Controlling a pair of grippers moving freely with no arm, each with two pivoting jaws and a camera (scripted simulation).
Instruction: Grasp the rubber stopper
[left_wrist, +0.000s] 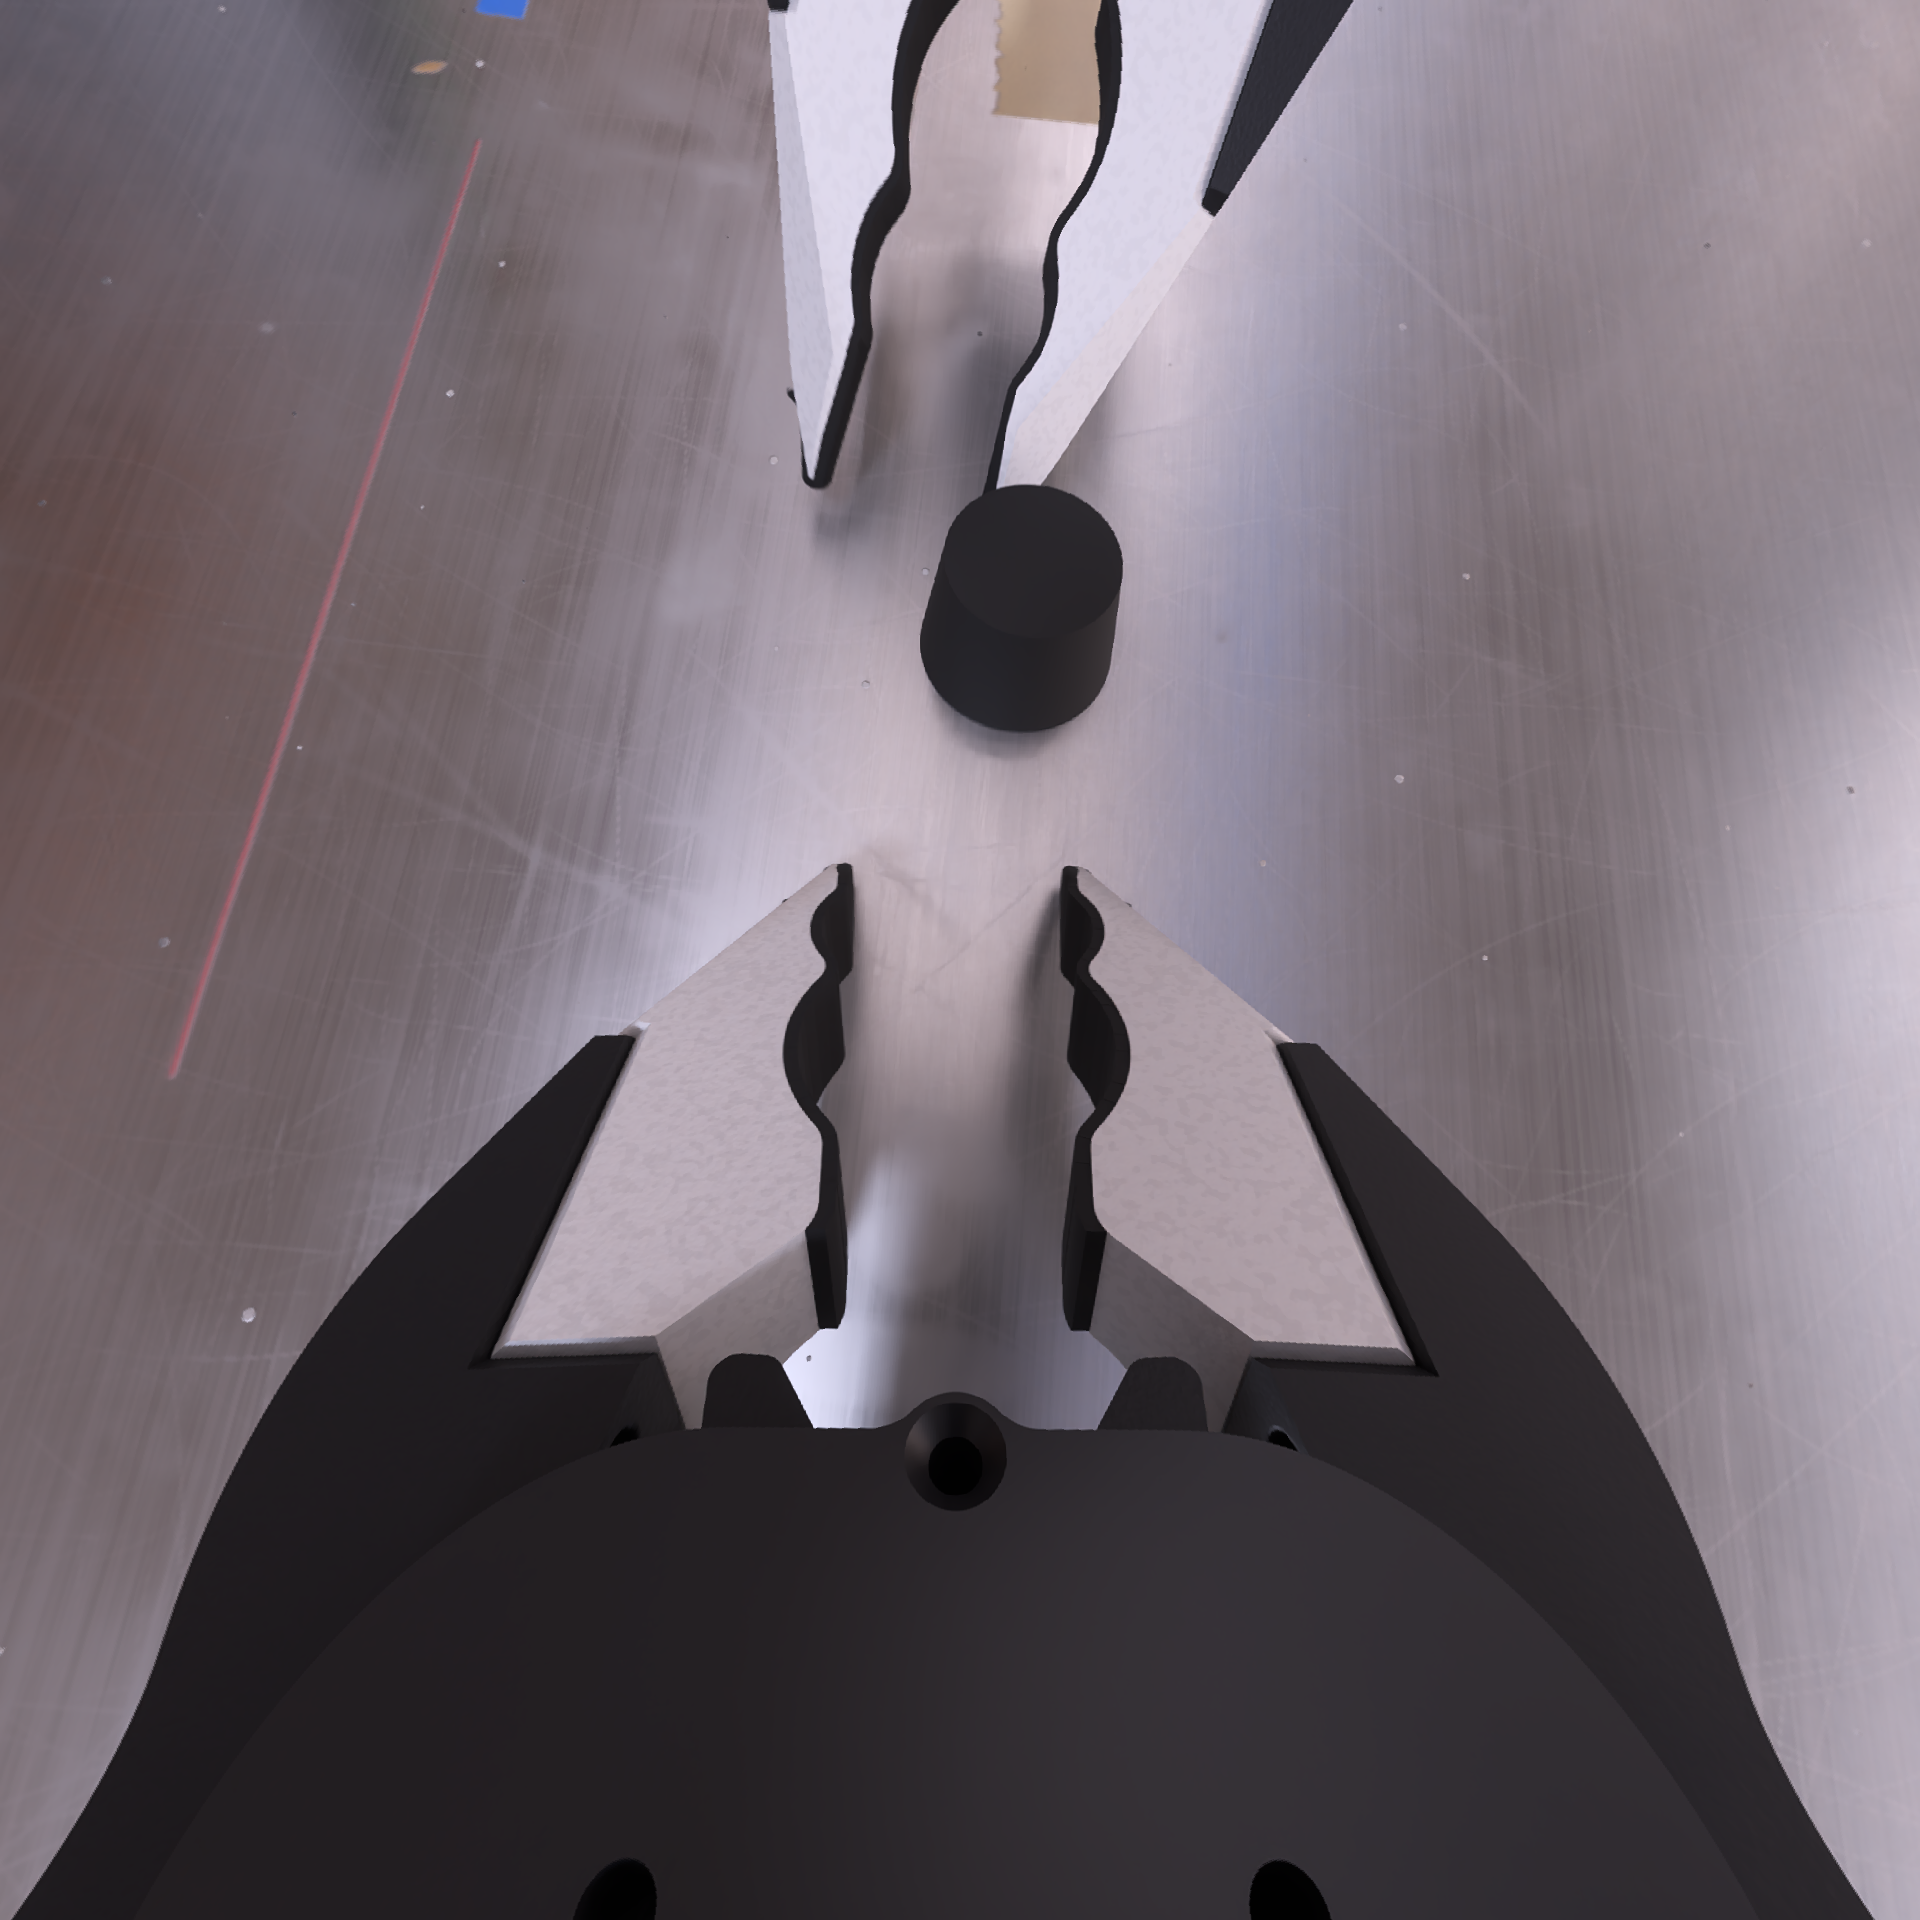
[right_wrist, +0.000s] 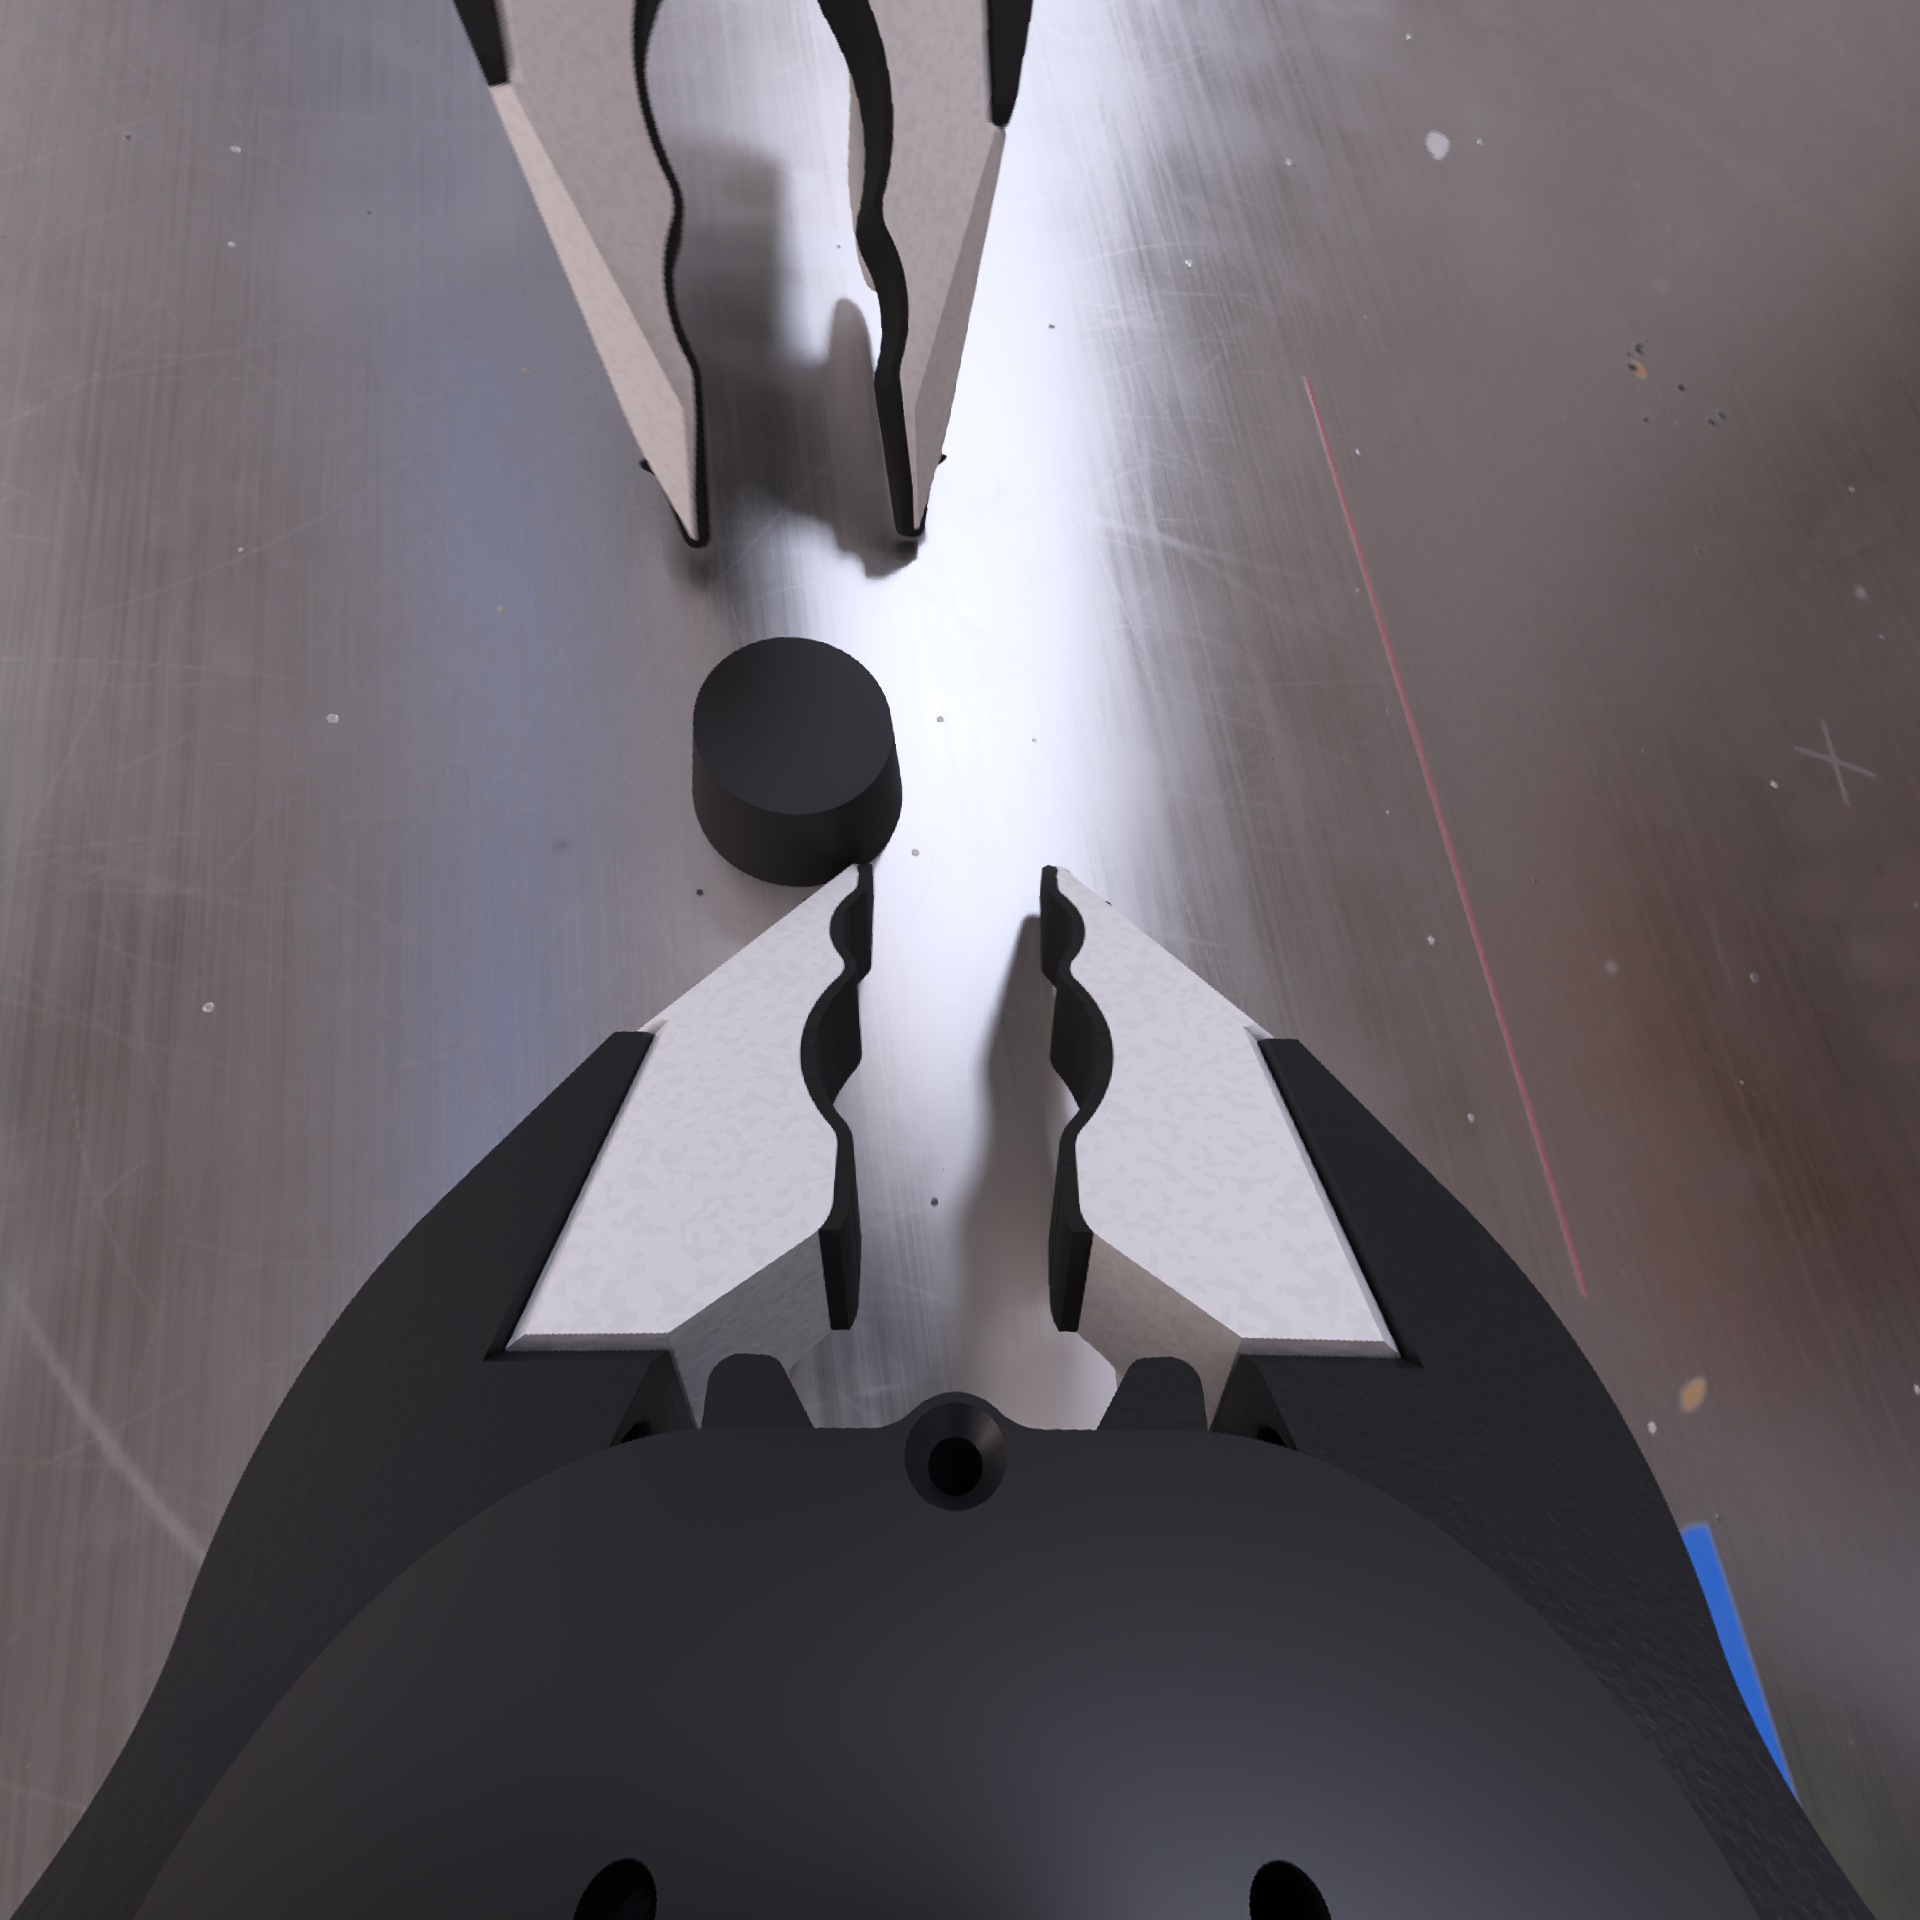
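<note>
The rubber stopper (left_wrist: 1021, 608) stood upright on the brushed-metal counter (left_wrist: 1455, 727), wide face up, between the two tongs and gripped by neither.

The left tongs (left_wrist: 956, 883) were parted with nothing between the jaws. In the left wrist view the stopper lay ahead of the tips, clear of them and slightly right of the jaw centreline.

The right tongs (right_wrist: 956, 878) were likewise parted and empty. In the right wrist view the stopper (right_wrist: 795, 764) sat off to the left of the gap, and the left fingertip (right_wrist: 857, 883) appeared just beside its base; contact could not be confirmed.

Risks, as judged:
- A straight advance by the right tongs would likely drive that fingertip into the stopper and push or tip it, since it was not lined up with the gap.
- The tapered black side may squirt upward or sideways out of a closing grip, particularly low on the taper.
- Both tongs faced each other near the stopper; simultaneous advance risked collision.
</note>
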